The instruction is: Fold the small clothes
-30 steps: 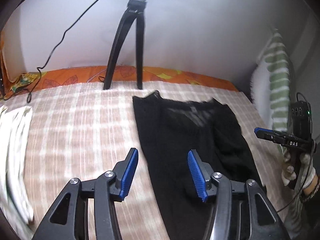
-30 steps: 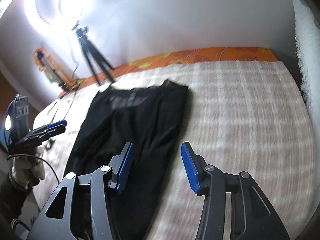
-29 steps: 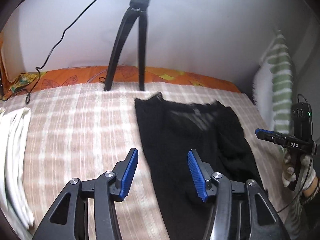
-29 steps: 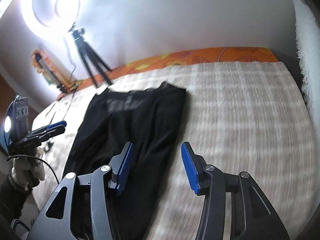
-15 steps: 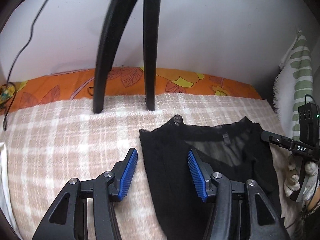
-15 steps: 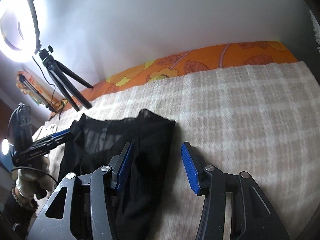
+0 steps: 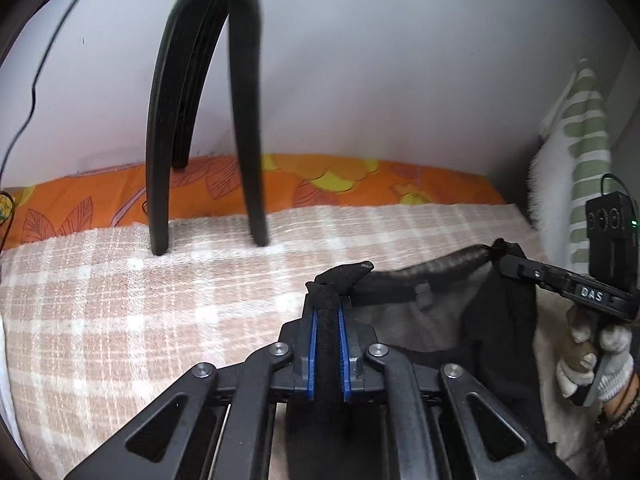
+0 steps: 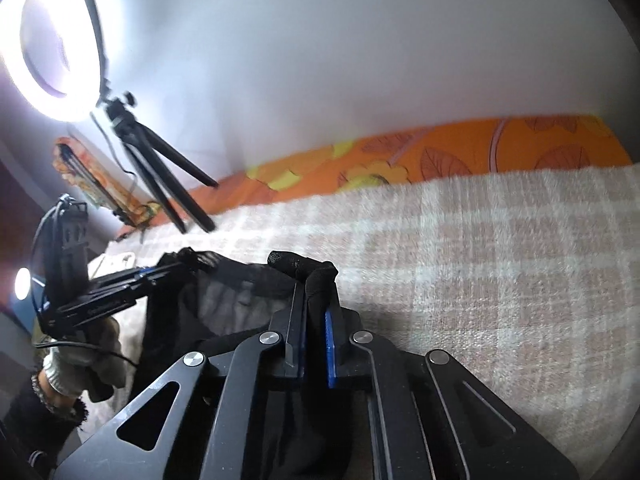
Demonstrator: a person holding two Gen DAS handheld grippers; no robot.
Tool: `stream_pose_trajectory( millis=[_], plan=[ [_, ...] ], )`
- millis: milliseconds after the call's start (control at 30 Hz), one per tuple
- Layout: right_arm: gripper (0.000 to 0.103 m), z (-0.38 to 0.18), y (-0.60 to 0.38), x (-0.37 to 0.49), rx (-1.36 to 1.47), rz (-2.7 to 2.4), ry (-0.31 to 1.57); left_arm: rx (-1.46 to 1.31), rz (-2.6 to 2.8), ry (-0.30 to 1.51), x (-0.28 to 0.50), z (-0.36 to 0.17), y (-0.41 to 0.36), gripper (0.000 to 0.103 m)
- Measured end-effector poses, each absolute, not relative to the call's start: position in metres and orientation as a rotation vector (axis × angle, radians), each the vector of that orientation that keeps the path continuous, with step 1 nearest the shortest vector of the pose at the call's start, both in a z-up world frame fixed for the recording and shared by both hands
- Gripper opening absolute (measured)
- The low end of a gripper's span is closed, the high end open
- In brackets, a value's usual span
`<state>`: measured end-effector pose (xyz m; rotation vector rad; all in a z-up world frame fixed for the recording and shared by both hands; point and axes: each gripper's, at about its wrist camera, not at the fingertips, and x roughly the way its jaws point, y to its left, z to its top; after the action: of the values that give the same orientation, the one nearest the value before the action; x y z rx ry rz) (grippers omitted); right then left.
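A small black garment (image 7: 492,320) lies on the checked blanket (image 7: 120,320). My left gripper (image 7: 327,320) is shut on the near-left corner of its waistband, the jaws closing down on black cloth bunched between the blue pads. In the right wrist view my right gripper (image 8: 316,296) pinches the other corner of the garment (image 8: 224,304) the same way. The waistband (image 7: 440,270) is stretched between the two grippers, slightly off the blanket. Each view shows the other gripper: the right one (image 7: 516,264) and the left one (image 8: 188,260).
Black tripod legs (image 7: 160,140) stand on the blanket just beyond the garment, under a lit ring light (image 8: 52,40). An orange floral sheet (image 7: 340,184) runs along the wall. A green-striped white cloth (image 7: 580,140) hangs at the right. A gloved hand (image 7: 592,352) holds the right gripper.
Both grippers moved forward over the garment to its far waistband and went from open to shut on its two corners. The band now stands raised and taut between them.
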<state>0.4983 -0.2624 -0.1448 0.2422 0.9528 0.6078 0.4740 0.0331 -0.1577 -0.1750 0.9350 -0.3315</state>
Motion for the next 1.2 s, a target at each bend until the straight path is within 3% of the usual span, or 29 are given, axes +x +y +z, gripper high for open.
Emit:
stream_pose_trajectory(
  millis=[600,1200],
  plan=[
    [0.005,-0.056,-0.290,0.359,0.197,0.718,0.848,-0.160,-0.388,0.820,0.322,-0.077,0.031,0.005],
    [0.004,-0.116,-0.300,0.207,0.112,0.711,0.927,-0.070,-0.393,0.908,0.155,-0.123,0.020,0.006]
  ],
)
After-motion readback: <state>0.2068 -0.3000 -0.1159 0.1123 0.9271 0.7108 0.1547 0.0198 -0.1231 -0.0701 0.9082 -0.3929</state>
